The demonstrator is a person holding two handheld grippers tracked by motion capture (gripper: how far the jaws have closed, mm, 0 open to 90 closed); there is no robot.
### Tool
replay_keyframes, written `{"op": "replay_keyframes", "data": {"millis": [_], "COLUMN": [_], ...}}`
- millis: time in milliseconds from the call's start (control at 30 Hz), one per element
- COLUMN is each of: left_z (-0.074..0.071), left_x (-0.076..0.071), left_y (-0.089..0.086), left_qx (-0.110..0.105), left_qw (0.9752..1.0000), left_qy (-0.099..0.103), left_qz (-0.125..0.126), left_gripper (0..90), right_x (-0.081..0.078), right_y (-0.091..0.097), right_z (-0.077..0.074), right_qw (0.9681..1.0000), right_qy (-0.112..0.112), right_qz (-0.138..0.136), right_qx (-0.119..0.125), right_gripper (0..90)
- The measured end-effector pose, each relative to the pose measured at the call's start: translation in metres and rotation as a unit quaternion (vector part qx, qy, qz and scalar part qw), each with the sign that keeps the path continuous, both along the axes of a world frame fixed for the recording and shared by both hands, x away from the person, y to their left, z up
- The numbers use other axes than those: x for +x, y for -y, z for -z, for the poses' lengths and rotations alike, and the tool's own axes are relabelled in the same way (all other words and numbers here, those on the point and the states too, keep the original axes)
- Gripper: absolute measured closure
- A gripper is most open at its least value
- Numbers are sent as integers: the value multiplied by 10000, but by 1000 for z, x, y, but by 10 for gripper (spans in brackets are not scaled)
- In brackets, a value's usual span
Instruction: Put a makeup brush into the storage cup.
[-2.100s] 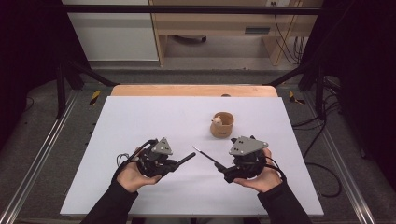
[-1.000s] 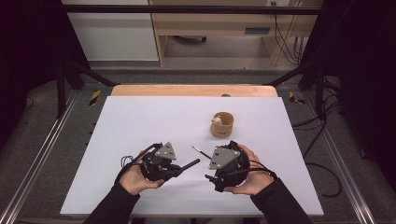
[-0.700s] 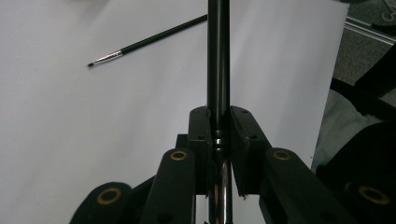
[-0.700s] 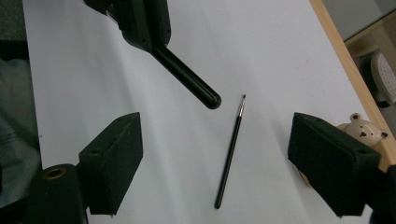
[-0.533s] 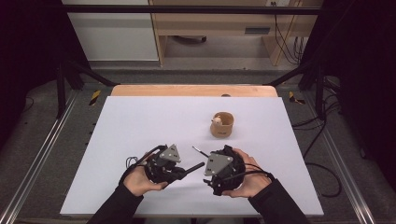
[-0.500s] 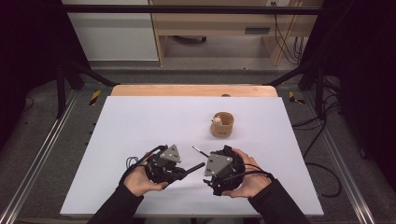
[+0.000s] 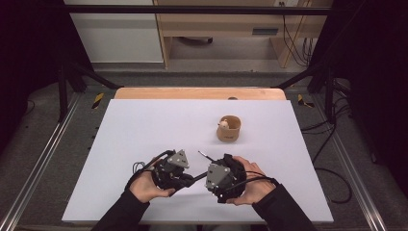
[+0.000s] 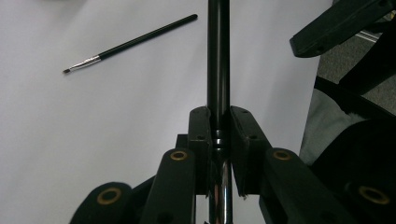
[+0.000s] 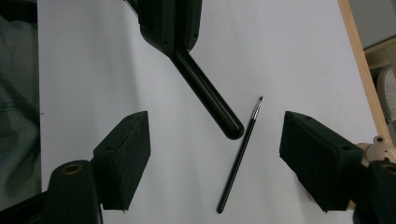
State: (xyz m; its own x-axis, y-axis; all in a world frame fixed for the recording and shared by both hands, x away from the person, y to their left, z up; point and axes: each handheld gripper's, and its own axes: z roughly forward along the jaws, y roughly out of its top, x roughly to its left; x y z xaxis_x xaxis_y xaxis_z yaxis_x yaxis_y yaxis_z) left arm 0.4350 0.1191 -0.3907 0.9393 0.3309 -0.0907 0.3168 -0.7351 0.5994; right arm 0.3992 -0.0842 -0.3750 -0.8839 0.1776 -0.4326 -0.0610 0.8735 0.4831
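My left gripper (image 7: 185, 180) (image 8: 218, 135) is shut on a thick black brush handle (image 8: 218, 56) with a chrome ferrule. The handle (image 9: 205, 93) points toward my right gripper (image 7: 214, 169) (image 9: 217, 144). That gripper's jaws stand wide apart and have just been closing, and neither pad touches anything. In the right gripper view the handle's rounded tip hangs between them. A thin black paintbrush (image 7: 204, 155) (image 8: 130, 44) (image 9: 238, 163) lies flat on the white table (image 7: 144, 125), just beyond both grippers.
A small wooden cup (image 7: 228, 129) (image 9: 379, 150) with a pale object inside stands behind the right hand. The table's wooden far edge (image 7: 199, 93) and metal frame rails (image 7: 43, 154) border the white sheet. Cables (image 7: 332, 144) trail on the floor at the right.
Both hands have drawn together near the table's front edge. The right gripper has turned to face the left gripper's handle. The thin paintbrush lies where it was.
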Motion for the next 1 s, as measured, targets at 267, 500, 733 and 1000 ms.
{"op": "replay_keyframes", "data": {"millis": [267,500,733,1000], "left_z": [-1,-1,-2,-5], "left_x": [0,0,0,0], "left_y": [3,4,7,10], "left_qx": [45,56,123,230], "left_qw": [10000,9999,9997,9995], "left_qy": [-60,-140,-171,-161], "left_qz": [50,57,78,150], "left_gripper": [789,789,789,789], "right_x": [0,0,1,1], "right_y": [-5,-9,-13,-17], "right_z": [5,8,12,13], "right_qw": [9995,9984,9974,9943], "right_qy": [128,221,248,458], "right_qz": [-194,-401,-507,-804], "right_qx": [-200,-328,-448,-522], "right_gripper": [301,359,404,491]}}
